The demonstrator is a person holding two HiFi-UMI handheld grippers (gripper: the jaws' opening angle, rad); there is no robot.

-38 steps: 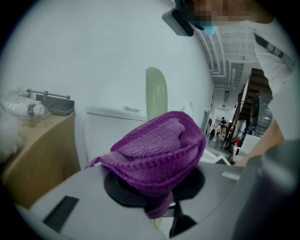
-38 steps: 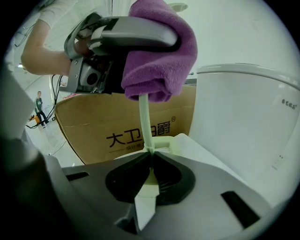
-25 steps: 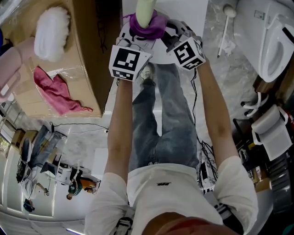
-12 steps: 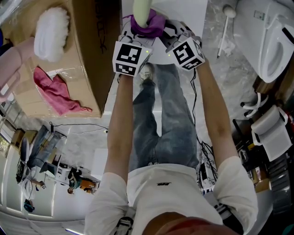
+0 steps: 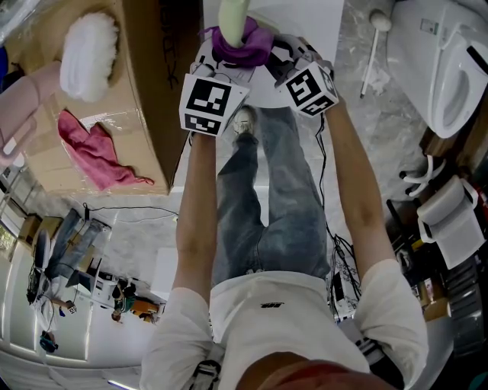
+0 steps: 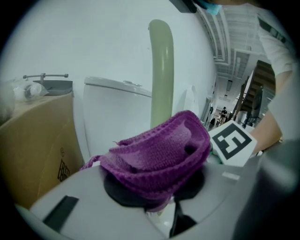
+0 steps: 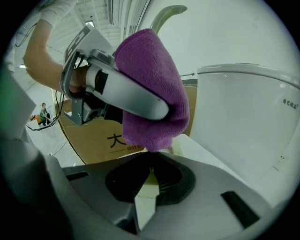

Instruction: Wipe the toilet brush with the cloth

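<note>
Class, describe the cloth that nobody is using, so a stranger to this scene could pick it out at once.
Find the big brown cardboard box at the head view's upper left. On it, below a fluffy white bundle, lies a crumpled pink cloth. Unlike the purple cloth wrapped round the pale green handle, it lies loose and untouched.

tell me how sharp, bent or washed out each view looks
Head view: evenly lit, sharp, only the toilet at the right edge near blown-out white. Left gripper view: fisheye bending, dark corners, purple cloth slightly soft, wall behind washed pale. Right gripper view: same fisheye, cloth crisp, near foreground at lower left blurred.
</note>
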